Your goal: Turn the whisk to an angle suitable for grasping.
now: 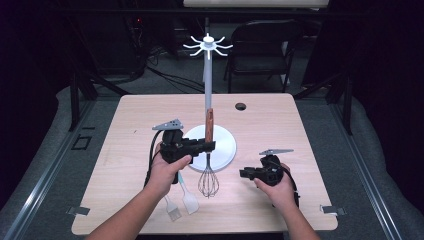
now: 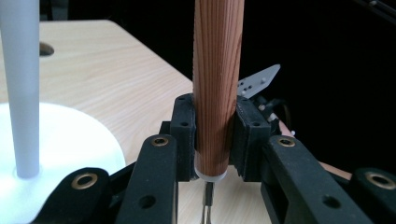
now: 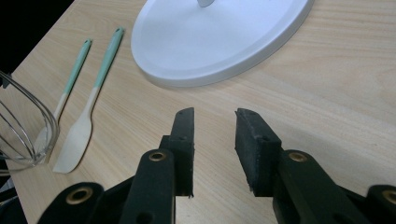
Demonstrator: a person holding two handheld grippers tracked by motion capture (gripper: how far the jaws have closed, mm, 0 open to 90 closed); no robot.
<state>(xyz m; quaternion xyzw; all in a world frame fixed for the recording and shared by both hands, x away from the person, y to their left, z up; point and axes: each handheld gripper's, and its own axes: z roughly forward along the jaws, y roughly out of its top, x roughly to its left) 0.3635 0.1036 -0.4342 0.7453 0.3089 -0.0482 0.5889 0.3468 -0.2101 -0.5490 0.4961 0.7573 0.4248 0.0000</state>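
**Left gripper holds the whisk upright by its wooden handle**

Our left gripper (image 1: 209, 146) is clamped on the whisk (image 1: 208, 165), its pads pressed to either side of the wooden handle (image 2: 217, 84) just above the pale collar where the wires begin. The whisk hangs upright, handle up and wire cage down, in front of the white stand (image 1: 207, 90), whose round base (image 1: 226, 150) sits on the table (image 1: 130, 130) just behind it. The cage is at or just above the table top near the base's near edge; we cannot tell whether it touches.

Our right gripper (image 1: 243, 173) rests to the right on the near side of the table, jaws apart and holding nothing. From its view we see the base (image 3: 224, 42) ahead and, to its left, a spatula (image 3: 88, 112) and a second teal-handled utensil (image 3: 70, 79) lying flat beside each other.

We judge the whisk light and stiff along the handle, while the wire loops are springy and would flex or slip if pinched. The round, smooth wood could rotate in a loose grip, so a firm squeeze low on the handle, as we have now, seems the right hold. The hooks at the top of the stand (image 1: 208, 44) are well above the whisk, so any hanging would call for a clear lift.
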